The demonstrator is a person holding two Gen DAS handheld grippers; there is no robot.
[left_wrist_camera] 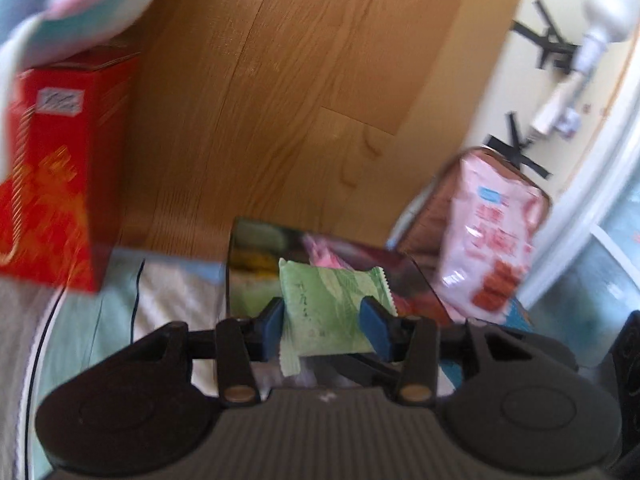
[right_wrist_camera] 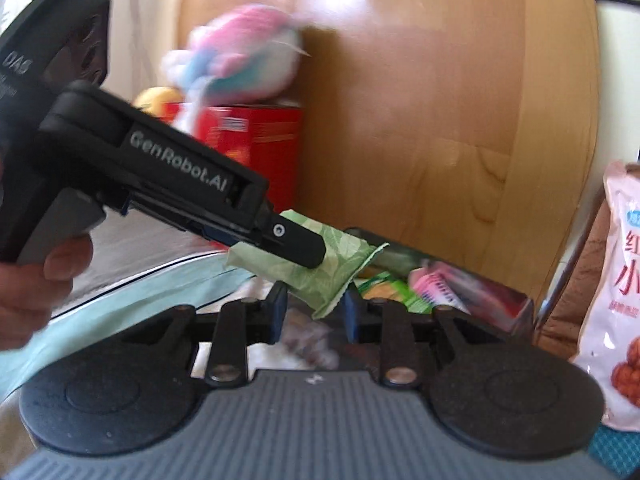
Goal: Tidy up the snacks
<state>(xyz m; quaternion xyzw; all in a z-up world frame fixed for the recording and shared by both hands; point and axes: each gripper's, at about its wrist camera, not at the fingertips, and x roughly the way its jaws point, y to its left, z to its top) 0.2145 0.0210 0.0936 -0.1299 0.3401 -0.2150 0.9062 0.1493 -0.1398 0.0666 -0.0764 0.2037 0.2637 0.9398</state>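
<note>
1. Clamped on a green snack packet [left_wrist_camera: 332, 304] across its short width, with the blue pads pressing both sides: the left tongs [left_wrist_camera: 328, 320].
2. Long axis of the packet running forward, away from the left tongs and a little tilted; crimped far end sticking out past the fingertips, near end hanging back under them.
3. Straight ahead of the left tongs and lower, just beyond the packet's far end: a dark glossy tray [left_wrist_camera: 420, 276] with other snacks already inside. Probably the place for this packet, judging by the task.
4. Narrow, just under the tip of the left tongs in the right wrist view: the right tongs [right_wrist_camera: 316, 312]. Lower corner of the green packet showing in the gap between the pads; cannot tell whether the pads touch it or merely frame it from nearer the camera.
5. Further to the right of both tongs, leaning upright and well apart from the packet: a pink snack bag [left_wrist_camera: 492, 232]. To the left, a red box [left_wrist_camera: 60, 160].
6. Nearer to the tray with the load: the left hand. For the coming move, likely only forward and down over the rim, then release, keeping the long axis along the tray.
</note>
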